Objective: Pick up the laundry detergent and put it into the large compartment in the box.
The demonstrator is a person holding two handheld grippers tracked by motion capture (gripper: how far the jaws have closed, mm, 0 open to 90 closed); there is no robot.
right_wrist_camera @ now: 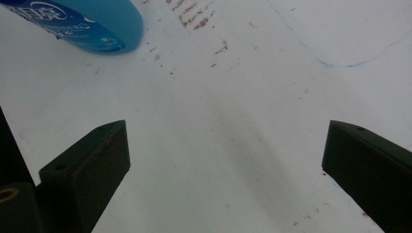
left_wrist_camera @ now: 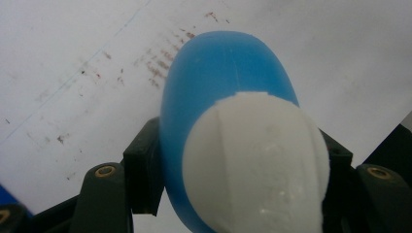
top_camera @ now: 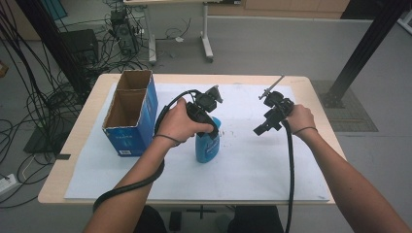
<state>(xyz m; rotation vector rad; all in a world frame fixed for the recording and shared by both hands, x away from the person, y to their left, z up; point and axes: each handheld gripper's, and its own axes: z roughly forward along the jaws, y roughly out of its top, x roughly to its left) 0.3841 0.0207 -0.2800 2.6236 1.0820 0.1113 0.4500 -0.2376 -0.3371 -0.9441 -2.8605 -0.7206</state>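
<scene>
A blue bottle [top_camera: 207,145] with a white cap stands upright on the white sheet near the table's middle. My left gripper [top_camera: 210,127] is shut on its top from above. In the left gripper view the white cap [left_wrist_camera: 255,160] and blue body [left_wrist_camera: 214,73] sit wedged between the two black jaws. My right gripper [top_camera: 265,127] hangs over the sheet to the right of the bottle, open, nothing between its jaws. In the right gripper view the bottle's labelled base [right_wrist_camera: 92,24] shows at the upper left, and the right gripper [right_wrist_camera: 226,160] stands wide over bare sheet.
An open blue cardboard box [top_camera: 131,111] with two compartments stands at the table's left. The white sheet [top_camera: 252,165] carries small reddish marks. Cables [top_camera: 291,184] trail from both grippers toward the front edge. Beyond the table are a desk's legs and tangled wires on the floor.
</scene>
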